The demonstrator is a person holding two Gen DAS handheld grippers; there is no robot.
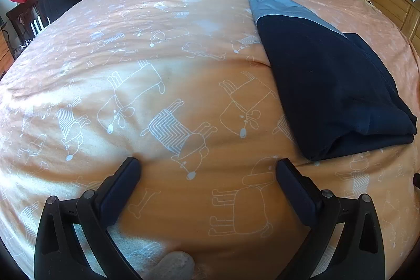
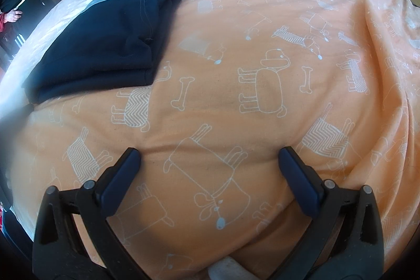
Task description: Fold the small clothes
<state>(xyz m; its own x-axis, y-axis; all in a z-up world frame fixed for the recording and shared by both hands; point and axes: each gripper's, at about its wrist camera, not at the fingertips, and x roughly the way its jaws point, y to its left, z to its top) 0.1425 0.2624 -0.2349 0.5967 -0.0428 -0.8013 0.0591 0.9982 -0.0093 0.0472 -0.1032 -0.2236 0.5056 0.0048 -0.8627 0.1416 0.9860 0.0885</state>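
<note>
while garment (image 1: 328, 85) lies folded, bedspread (image 1: 157, 96) beneath

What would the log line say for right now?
left tool: open, empty | right tool: open, empty | folded navy garment with grey band: lying on orange dog-print bedspread, untouched

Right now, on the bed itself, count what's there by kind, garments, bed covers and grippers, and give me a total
Folded dark navy garment: 1
Orange dog-print bed cover: 1
Grippers, both open and empty: 2, left gripper and right gripper
Total: 4
</note>
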